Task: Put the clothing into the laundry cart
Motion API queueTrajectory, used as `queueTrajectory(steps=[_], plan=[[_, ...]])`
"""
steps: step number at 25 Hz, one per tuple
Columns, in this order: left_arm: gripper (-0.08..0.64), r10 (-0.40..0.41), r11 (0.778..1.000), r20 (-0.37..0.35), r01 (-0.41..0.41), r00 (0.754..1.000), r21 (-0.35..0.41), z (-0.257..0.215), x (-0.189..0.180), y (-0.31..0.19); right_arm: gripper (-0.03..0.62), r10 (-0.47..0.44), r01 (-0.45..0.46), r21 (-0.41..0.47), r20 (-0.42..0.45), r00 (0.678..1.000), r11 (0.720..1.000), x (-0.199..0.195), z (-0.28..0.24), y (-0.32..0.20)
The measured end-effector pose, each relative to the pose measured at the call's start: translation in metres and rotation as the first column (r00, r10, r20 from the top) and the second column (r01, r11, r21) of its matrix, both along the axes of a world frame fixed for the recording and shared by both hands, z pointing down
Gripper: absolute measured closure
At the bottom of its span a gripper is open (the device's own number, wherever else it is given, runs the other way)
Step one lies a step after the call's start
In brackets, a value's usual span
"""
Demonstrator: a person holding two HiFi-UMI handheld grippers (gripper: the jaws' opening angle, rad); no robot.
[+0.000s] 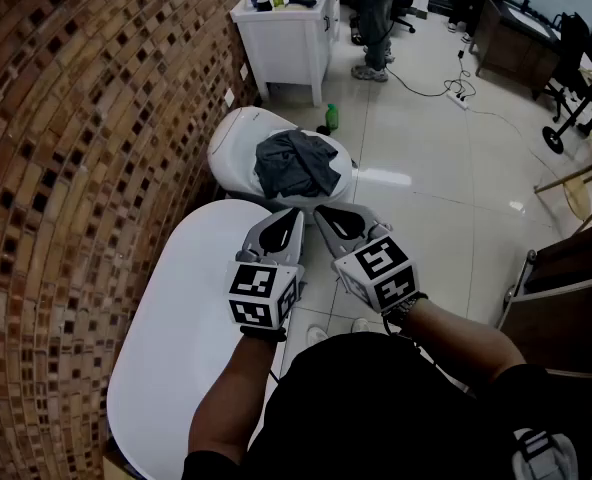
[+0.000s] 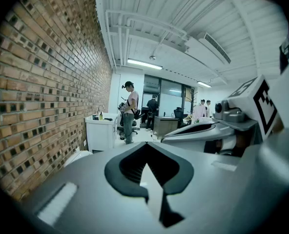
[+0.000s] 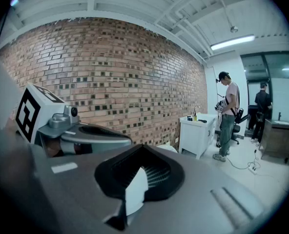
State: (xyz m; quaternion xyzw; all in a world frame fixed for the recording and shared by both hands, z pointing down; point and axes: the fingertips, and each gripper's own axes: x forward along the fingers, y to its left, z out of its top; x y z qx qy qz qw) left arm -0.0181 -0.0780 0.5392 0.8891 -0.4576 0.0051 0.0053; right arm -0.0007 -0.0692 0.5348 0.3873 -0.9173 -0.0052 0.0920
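Left tongs: the left tongs (image 1: pixel 297 212) are closed, tips together with nothing between them. They are held level above the far end of the worktop and point toward the clothing.
Right tongs: the right tongs (image 1: pixel 319 209) are also closed and empty. They sit just beside the left pair, with the two tips near each other and angled slightly inward.
Marker cubes: each pair carries a marker cube at its rear, the left cube (image 1: pixel 261 295) and the right cube (image 1: pixel 381 270). Both are close in front of the person's chest.
Clothing: the dark grey clothing (image 1: pixel 294 165) lies in a crumpled heap on top of a white rounded unit (image 1: pixel 234 143). It is just beyond the tips of both tongs and neither pair touches it.
White rounded unit: it stands on the floor (image 1: pixel 436 168) past the end of the worktop, beside the brick wall (image 1: pixel 76 118). Whether it is a cart, a seat or a tub cannot be told.
Worktop: the white oval worktop (image 1: pixel 176 328) runs along the brick wall, under the left forearm, and its visible surface is bare.
Green bottle: a green bottle (image 1: pixel 330 118) stands upright on the floor just behind the rounded unit.
Background: a white cabinet (image 1: pixel 286 43) stands against the wall with small bottles on top. A standing person (image 1: pixel 374 18) is beside it, and office chairs and desks are farther off.
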Motion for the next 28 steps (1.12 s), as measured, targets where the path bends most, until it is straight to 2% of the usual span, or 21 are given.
queueTrajectory(steps=[7, 11, 16, 22, 25, 26, 28], plan=[[0.558, 0.003, 1.0, 0.001, -0.003, 1.0, -0.021, 0.011, -0.04, -0.015, 0.592, 0.02, -0.02, -0.006, -0.006, 1.0, 1.0, -0.032, 0.011, -0.015], [0.558, 0.008, 0.999, 0.002, -0.008, 1.0, -0.048, 0.024, -0.056, -0.041, 0.591, 0.043, -0.043, -0.015, -0.013, 0.999, 0.999, -0.042, 0.016, -0.047], [0.558, -0.002, 0.997, 0.012, 0.003, 1.0, -0.08, 0.061, -0.067, -0.091, 0.591, 0.037, -0.038, -0.046, -0.015, 0.999, 0.998, -0.051, 0.051, -0.098], [0.558, -0.022, 0.993, -0.003, 0.022, 1.0, -0.12, 0.112, -0.083, -0.186, 0.583, 0.028, -0.029, -0.094, -0.017, 0.999, 0.995, -0.071, 0.113, -0.196], [0.558, -0.035, 0.986, -0.008, 0.033, 0.999, -0.164, 0.151, -0.088, -0.238, 0.55, 0.021, -0.024, -0.126, -0.023, 1.0, 0.992, -0.077, 0.15, -0.252], [0.558, -0.037, 0.984, -0.012, 0.034, 0.999, -0.177, 0.161, -0.096, -0.267, 0.532, 0.017, -0.021, -0.136, -0.029, 0.999, 0.99, -0.086, 0.159, -0.281], [0.558, -0.037, 0.978, -0.027, 0.031, 0.999, -0.206, 0.173, -0.132, -0.36, 0.487, 0.012, -0.02, -0.164, -0.052, 0.999, 0.986, -0.124, 0.174, -0.376]])
